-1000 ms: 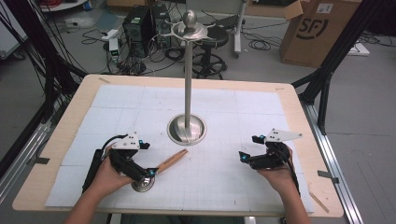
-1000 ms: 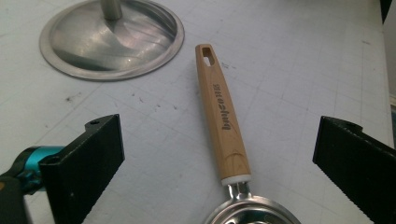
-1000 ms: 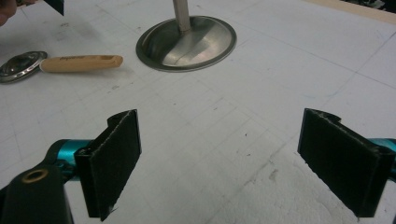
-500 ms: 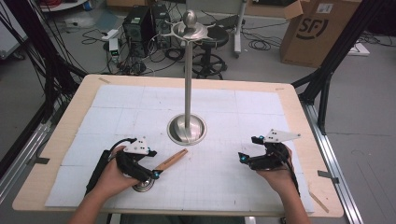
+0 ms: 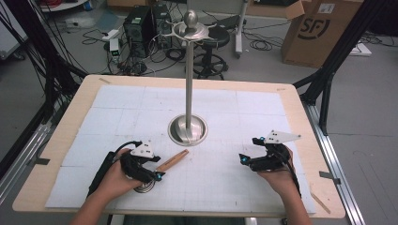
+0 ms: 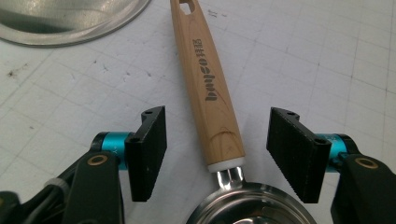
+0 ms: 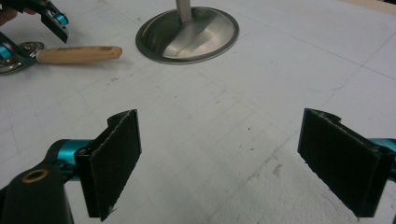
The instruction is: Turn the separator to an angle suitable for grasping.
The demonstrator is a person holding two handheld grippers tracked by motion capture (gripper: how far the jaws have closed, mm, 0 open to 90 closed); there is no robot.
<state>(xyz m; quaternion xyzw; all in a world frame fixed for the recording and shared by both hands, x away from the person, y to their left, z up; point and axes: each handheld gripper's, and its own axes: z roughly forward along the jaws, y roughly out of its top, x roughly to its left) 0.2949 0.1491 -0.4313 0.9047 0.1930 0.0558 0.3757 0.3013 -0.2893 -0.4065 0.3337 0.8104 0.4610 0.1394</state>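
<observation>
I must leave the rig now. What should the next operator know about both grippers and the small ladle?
Left gripper: jaws have just been closing around the wooden handle of the small steel ladle, near the bowl end; pads not yet touching it.
Right gripper: open, holding nothing, over the white mat.
Ladle lies flat on the mat, handle pointing toward the round base of the metal stand.
Done: left gripper is lined up on the handle.
Left: finish the grip and lift; probably the ladle then goes to the stand.

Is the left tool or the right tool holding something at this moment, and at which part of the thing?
Nothing is held. The left tool has just been closing around the wooden handle of the small metal pan, but its pads are apart from it. The right tool is open.
</observation>
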